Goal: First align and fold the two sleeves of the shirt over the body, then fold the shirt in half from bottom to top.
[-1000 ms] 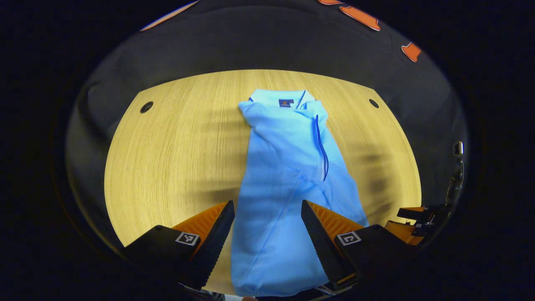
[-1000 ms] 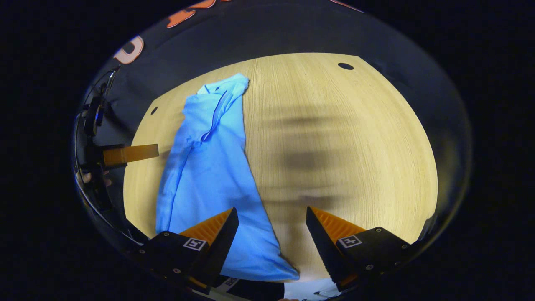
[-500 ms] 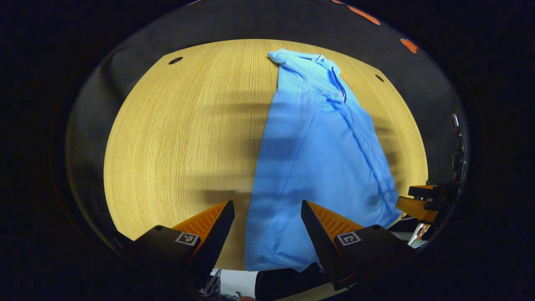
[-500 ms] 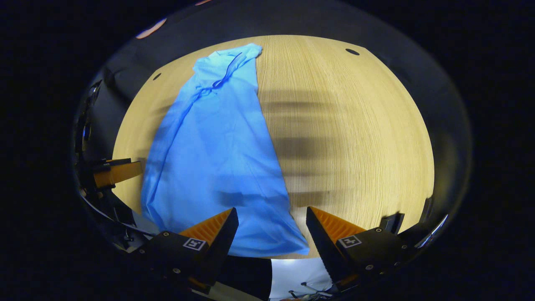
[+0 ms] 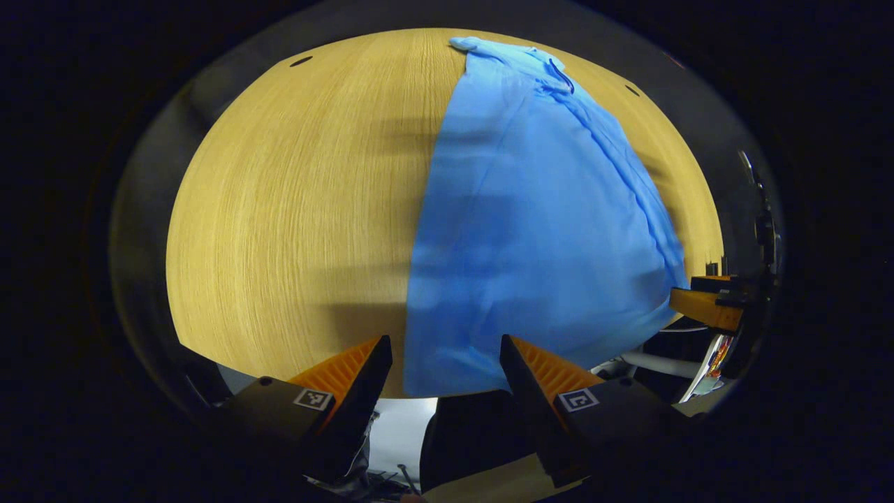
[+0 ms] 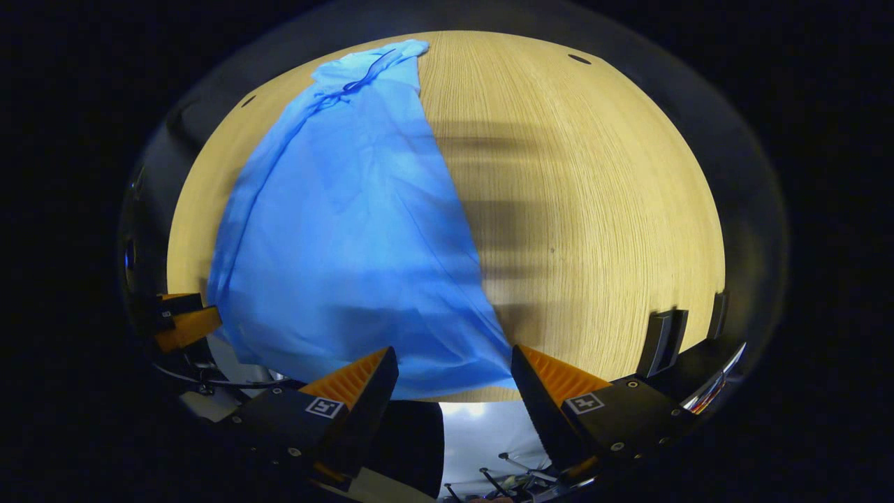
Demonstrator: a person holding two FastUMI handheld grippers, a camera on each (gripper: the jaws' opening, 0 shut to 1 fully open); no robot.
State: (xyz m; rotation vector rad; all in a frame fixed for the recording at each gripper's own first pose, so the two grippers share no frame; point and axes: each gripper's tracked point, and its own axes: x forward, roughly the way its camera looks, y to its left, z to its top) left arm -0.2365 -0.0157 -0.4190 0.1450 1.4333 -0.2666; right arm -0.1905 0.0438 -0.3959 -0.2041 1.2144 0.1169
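On pale wood-grain table (image 5: 279,209): light blue shirt (image 5: 531,223), sleeves folded over body, lying flat. Long axis runs from table's near edge to far edge; collar at far end, hem at near edge. Left gripper (image 5: 445,374) hovers at hem's left corner, jaws wide, holding nothing. Right gripper (image 6: 454,381) hovers at hem's right corner, jaws wide, empty. Shirt (image 6: 349,230) left of bare table (image 6: 594,209) in right gripper view.

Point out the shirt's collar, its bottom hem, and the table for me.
collar (image 5: 538,59): left gripper view, far end.
bottom hem (image 6: 433,391): right gripper view, near edge.
table (image 6: 594,209): right gripper view, bare wood.
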